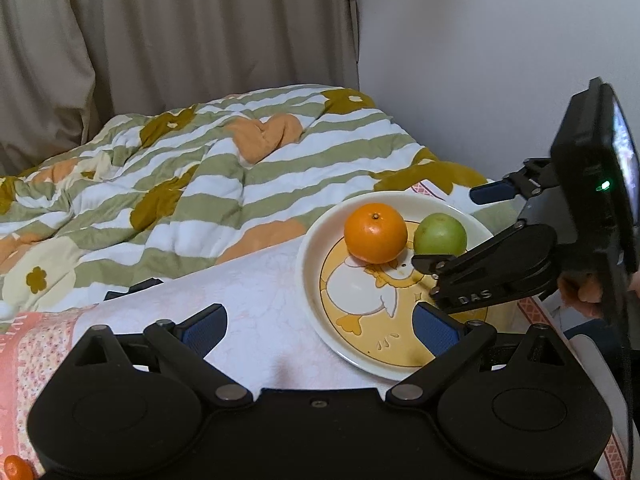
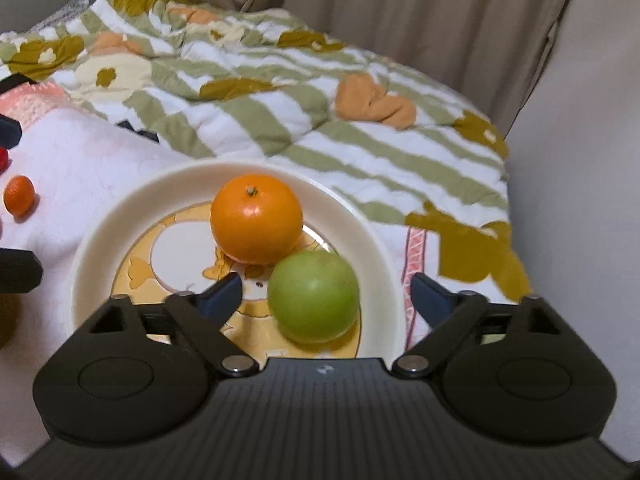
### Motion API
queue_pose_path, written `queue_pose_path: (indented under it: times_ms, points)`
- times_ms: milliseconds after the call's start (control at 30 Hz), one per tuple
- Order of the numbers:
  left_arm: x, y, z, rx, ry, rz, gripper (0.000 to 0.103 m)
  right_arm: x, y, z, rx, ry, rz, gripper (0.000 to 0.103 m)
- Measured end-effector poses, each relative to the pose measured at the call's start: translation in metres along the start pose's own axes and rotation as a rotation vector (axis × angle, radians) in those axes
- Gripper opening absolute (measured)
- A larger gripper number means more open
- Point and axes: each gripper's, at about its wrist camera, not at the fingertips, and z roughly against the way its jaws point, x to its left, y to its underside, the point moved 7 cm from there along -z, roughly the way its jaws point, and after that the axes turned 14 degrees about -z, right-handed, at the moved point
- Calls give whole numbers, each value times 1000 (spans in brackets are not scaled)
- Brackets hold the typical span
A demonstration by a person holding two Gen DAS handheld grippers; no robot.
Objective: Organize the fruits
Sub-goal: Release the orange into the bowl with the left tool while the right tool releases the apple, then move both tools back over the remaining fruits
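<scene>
A cream plate with a duck picture lies on a white cloth. On it sit an orange and a green apple, side by side and touching. My right gripper is open, its jaws standing either side of the green apple without gripping it; it also shows in the left wrist view. My left gripper is open and empty over the plate's near-left rim. A small orange fruit lies on the cloth left of the plate.
A rumpled green-striped quilt lies behind the plate. Beige curtains and a white wall stand beyond. A red thing shows at the left edge of the right wrist view.
</scene>
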Motion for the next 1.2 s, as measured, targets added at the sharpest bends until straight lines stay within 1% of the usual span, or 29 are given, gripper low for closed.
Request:
queue_pose_path:
  times_ms: [167,367,500,600,700,867,1033,1200]
  points:
    - [-1,1,15,-6,-32,0,101,-5,-5,24,-11,-15,-63,103]
    - [-6,1,45,-27,-79,10,101,-10,-9,74,-32,-5,-130,103]
    - [-11,4,74,-39,-121,37,101,-11,-6,112,-41,-6,-161,103]
    - [-14,10,96,-53,-133,74,101,-9,0,140,-51,-3,-169,103]
    - [-19,19,120,-57,-171,96,101,-6,6,166,-71,-16,-177,103]
    - [-23,40,152,-38,-224,129,101,3,21,200,-76,-53,-201,103]
    - [-14,75,182,-32,-259,202,101,18,33,227,-128,-67,-217,103]
    - [5,110,211,-27,-346,252,101,39,43,242,-129,-98,-223,103]
